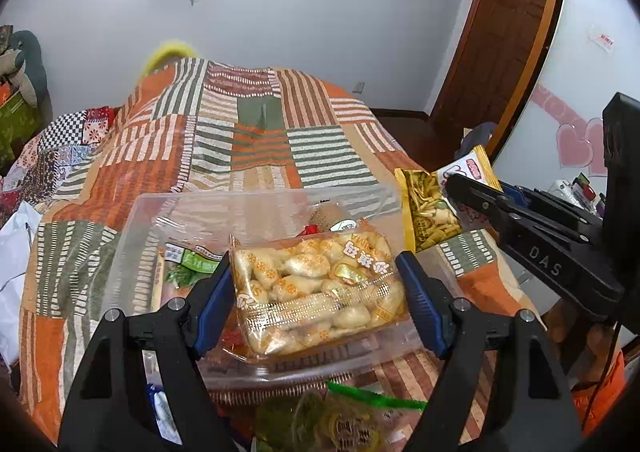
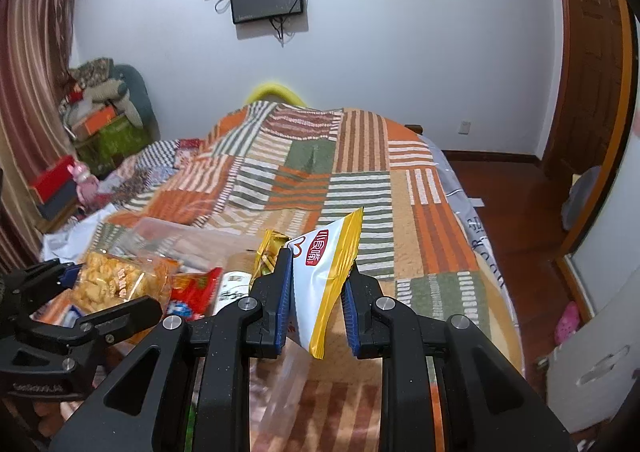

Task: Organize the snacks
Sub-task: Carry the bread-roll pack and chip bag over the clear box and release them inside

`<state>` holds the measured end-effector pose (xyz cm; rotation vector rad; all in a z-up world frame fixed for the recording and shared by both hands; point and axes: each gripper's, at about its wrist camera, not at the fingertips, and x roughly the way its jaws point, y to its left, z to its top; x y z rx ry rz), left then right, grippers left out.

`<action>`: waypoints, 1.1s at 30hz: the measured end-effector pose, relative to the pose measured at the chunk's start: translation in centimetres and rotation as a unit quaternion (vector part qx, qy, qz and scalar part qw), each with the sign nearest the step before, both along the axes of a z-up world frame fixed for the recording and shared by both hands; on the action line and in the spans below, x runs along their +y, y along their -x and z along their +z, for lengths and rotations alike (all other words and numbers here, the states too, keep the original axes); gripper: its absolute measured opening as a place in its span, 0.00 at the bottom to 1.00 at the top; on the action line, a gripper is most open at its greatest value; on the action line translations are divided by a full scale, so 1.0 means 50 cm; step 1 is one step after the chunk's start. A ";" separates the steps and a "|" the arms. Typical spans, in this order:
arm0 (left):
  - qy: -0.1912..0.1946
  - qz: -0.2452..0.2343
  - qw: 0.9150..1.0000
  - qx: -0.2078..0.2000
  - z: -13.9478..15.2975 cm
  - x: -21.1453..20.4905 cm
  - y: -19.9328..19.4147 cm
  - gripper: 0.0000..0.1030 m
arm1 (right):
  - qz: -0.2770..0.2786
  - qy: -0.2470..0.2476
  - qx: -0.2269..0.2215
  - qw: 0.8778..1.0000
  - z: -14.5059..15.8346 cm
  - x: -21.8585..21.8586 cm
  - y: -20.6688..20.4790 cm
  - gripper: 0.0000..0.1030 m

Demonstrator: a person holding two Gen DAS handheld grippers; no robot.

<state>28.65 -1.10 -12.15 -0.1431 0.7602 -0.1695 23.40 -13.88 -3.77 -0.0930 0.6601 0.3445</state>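
My left gripper [image 1: 320, 284] is shut on a clear bag of pale wrapped pastries [image 1: 320, 292] and holds it over the clear plastic box [image 1: 256, 207] on the bed; the bag also shows in the right wrist view [image 2: 116, 284]. Several snack packs lie in the box, among them a green one [image 1: 192, 260]. My right gripper [image 2: 316, 292] is shut on a yellow and white snack bag [image 2: 324, 284] and holds it in the air to the right of the box; that bag also shows in the left wrist view [image 1: 436, 203].
The bed has a striped orange and green patchwork cover [image 2: 360, 187]. More snack packs lie near the box's front, one green and yellow [image 1: 340, 420], one red [image 2: 196, 288]. A wooden door [image 1: 508, 35] and white cabinet [image 2: 600, 352] stand right; clutter [image 2: 100, 111] piles at the far left.
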 end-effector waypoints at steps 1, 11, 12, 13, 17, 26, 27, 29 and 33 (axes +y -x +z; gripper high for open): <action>0.000 0.000 1.000 0.003 -0.004 0.001 -0.005 0.75 | 0.000 0.009 0.001 1.000 -0.004 0.005 -0.005 0.20; -0.001 0.000 0.999 0.034 -0.043 -0.002 -0.044 0.75 | 0.014 0.050 0.019 0.998 -0.037 0.038 -0.036 0.20; -0.003 0.000 0.999 0.035 -0.044 -0.003 -0.046 0.75 | 0.015 0.051 0.021 0.998 -0.040 0.040 -0.036 0.20; -0.004 0.000 0.999 0.037 -0.046 -0.003 -0.046 0.75 | 0.016 0.054 0.021 0.998 -0.042 0.042 -0.035 0.20; 0.003 -0.003 0.999 0.051 -0.057 0.000 -0.050 0.75 | 0.017 0.053 0.021 0.998 -0.041 0.043 -0.037 0.20; 0.027 0.002 0.997 0.067 -0.061 0.010 -0.045 0.77 | 0.023 0.033 0.049 0.998 -0.039 0.032 -0.042 0.26; 0.027 0.005 0.997 0.066 -0.059 0.012 -0.042 0.77 | 0.024 0.030 0.051 0.998 -0.036 0.030 -0.039 0.28; 0.029 0.008 0.998 0.062 -0.052 0.015 -0.035 0.77 | 0.021 0.027 0.046 0.998 -0.030 0.028 -0.031 0.32; 0.037 0.012 0.998 0.053 -0.032 0.022 -0.021 0.77 | 0.025 0.023 0.038 0.999 -0.012 0.027 -0.014 0.33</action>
